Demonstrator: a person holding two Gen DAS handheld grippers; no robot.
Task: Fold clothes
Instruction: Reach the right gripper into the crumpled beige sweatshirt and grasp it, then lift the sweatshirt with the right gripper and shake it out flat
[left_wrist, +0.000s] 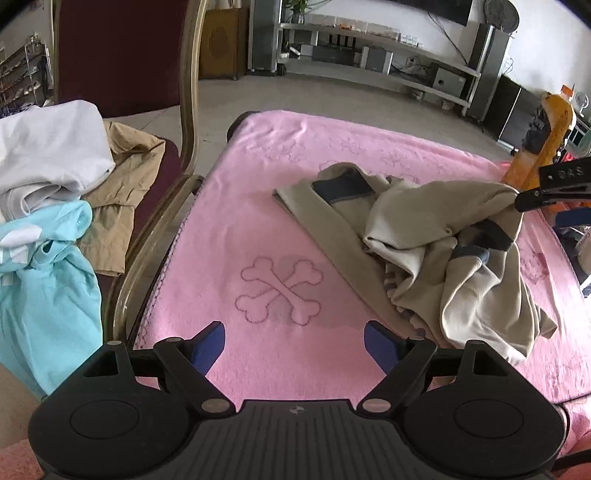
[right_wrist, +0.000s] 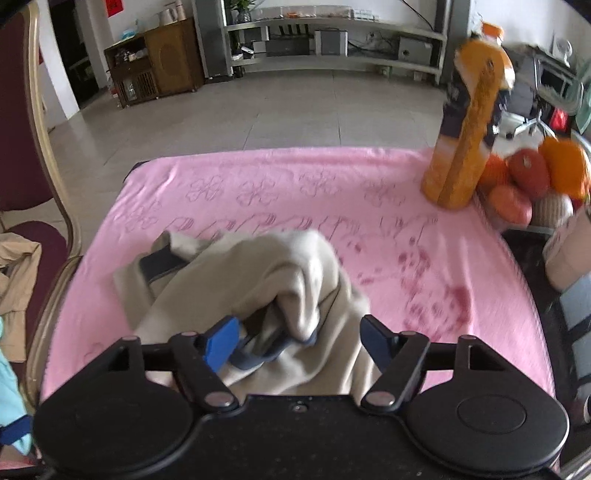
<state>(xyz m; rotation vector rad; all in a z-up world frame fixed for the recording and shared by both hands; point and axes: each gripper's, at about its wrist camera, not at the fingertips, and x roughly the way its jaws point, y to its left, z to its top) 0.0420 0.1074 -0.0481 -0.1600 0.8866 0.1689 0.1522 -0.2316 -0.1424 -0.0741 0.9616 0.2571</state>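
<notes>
Clothes: one beige garment (left_wrist: 424, 236) lies crumpled on my pink-covered surface (left_wrist: 258, 206). My right gripper (right_wrist: 299, 338) has jaws spread with its bunched cloth between them; my left gripper (left_wrist: 293, 341), jaws spread, holds nothing.

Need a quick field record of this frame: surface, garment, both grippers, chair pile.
surface: pink towel-like cloth with crossed-bones print
garment: crumpled beige top with navy trim, lying on the cloth, unfolded
left gripper: open, nothing between the jaws, left of the garment
right gripper: jaws wide, a fold of the garment between them, pads not pressing
chair pile: white, tan and light-blue clothes
</notes>
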